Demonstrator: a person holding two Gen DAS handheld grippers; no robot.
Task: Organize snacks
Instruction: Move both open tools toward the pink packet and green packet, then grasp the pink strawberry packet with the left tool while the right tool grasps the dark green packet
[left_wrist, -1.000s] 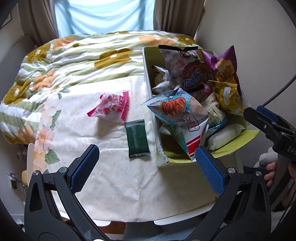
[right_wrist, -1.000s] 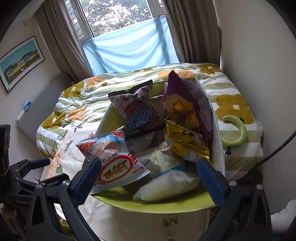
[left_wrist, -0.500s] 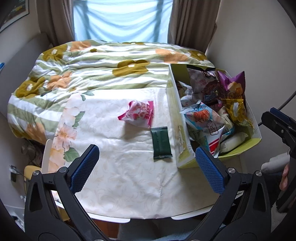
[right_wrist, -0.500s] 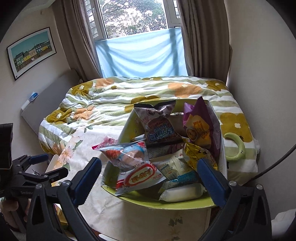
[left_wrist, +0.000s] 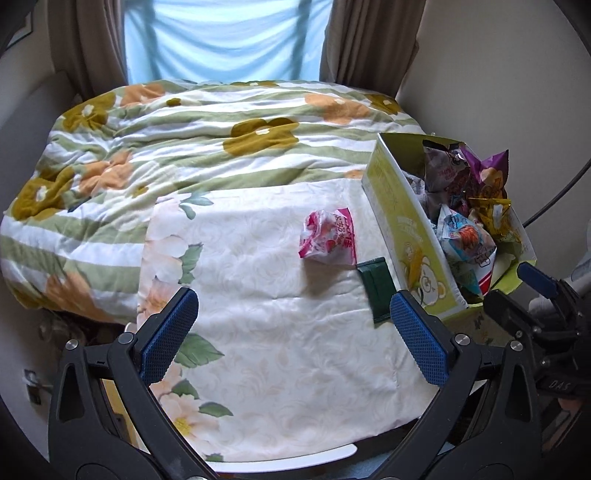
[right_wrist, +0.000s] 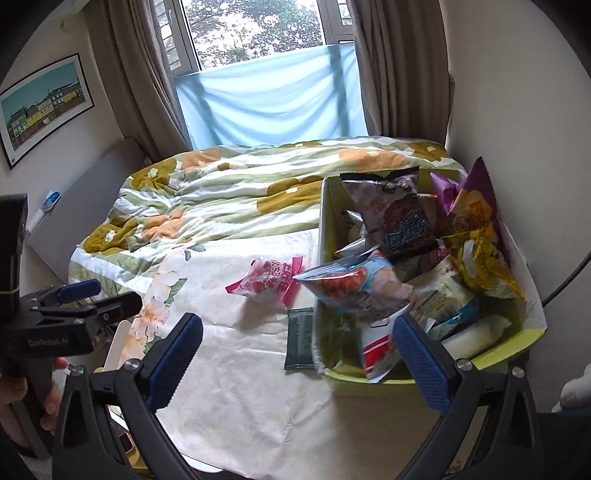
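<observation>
A green box (left_wrist: 406, 236) (right_wrist: 495, 358) full of snack bags stands at the table's right side. A pink snack packet (left_wrist: 328, 240) (right_wrist: 267, 282) and a dark green packet (left_wrist: 377, 291) (right_wrist: 301, 343) lie on the white floral cloth (left_wrist: 277, 332) just left of the box. A blue-and-red bag (right_wrist: 354, 284) leans over the box's near left wall. My left gripper (left_wrist: 293, 334) is open and empty, held back above the table's near edge. My right gripper (right_wrist: 297, 354) is open and empty, near the box's front corner.
A flowered quilt (left_wrist: 184, 140) covers the bed behind the table. Curtains and a window with blue cloth (right_wrist: 273, 99) are at the back. A wall stands close on the right. The left gripper also shows at the left of the right wrist view (right_wrist: 74, 306).
Both grippers have drawn back and swung left. The box now sits further right in both views, and the pink and green packets have come into the right wrist view.
</observation>
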